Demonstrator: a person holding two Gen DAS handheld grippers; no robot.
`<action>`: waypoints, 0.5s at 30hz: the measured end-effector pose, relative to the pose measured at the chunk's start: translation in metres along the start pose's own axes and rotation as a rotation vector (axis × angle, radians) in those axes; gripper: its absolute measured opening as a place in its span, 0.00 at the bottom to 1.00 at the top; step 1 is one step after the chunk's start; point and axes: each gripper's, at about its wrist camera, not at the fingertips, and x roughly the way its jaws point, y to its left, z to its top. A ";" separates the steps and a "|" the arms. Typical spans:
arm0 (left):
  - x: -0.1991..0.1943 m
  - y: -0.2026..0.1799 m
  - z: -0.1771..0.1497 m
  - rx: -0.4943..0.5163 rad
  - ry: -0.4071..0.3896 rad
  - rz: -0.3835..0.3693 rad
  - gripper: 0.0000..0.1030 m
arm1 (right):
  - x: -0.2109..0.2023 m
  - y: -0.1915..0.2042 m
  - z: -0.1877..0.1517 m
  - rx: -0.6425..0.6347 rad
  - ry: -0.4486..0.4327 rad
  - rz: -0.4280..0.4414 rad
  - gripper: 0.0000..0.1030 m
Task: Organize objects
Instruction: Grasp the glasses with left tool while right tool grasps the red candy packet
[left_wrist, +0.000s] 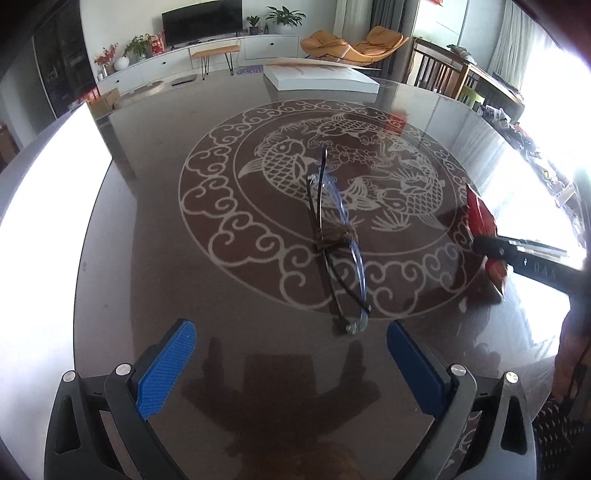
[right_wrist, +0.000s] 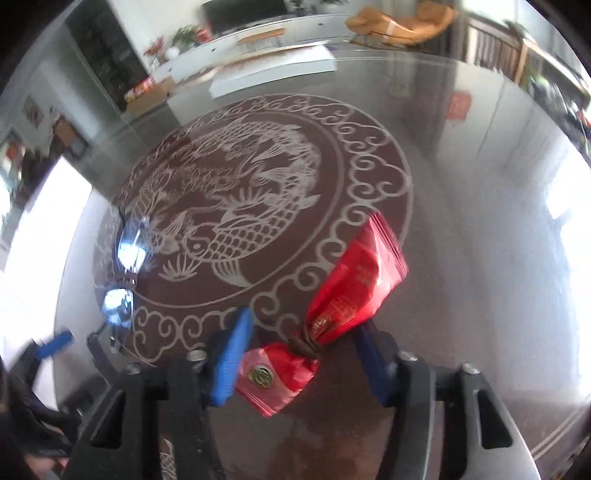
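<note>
1. Between the blue pads of the right tongs (right_wrist: 301, 354) sits a red packet bundle (right_wrist: 332, 314), tied at its middle with a brown band. The left pad presses its lower half; the right pad stands just beside the tie. The jaws are narrowed round the bundle, which is lifted above the bench (right_wrist: 461, 221).
2. Near the middle of the bench, on the fish pattern (left_wrist: 280, 162), lies a pair of glasses (left_wrist: 340, 243) with a blue-tinted frame, arms folded, a brown band wound round its middle.
3. The left tongs (left_wrist: 291, 354) hang over the near edge of the pattern, jaws wide apart and holding nothing, the glasses just beyond the tips.
4. At the far rim rests a flat white box (left_wrist: 321, 79).
</note>
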 end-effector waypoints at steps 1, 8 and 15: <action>0.002 -0.004 0.007 0.009 -0.008 -0.010 1.00 | -0.002 -0.002 -0.003 -0.014 -0.002 -0.011 0.19; 0.044 -0.033 0.050 0.070 0.059 0.098 1.00 | -0.024 -0.023 -0.038 -0.061 -0.006 -0.057 0.19; 0.061 -0.026 0.066 0.072 0.170 0.019 1.00 | -0.038 -0.035 -0.057 -0.105 0.002 -0.048 0.19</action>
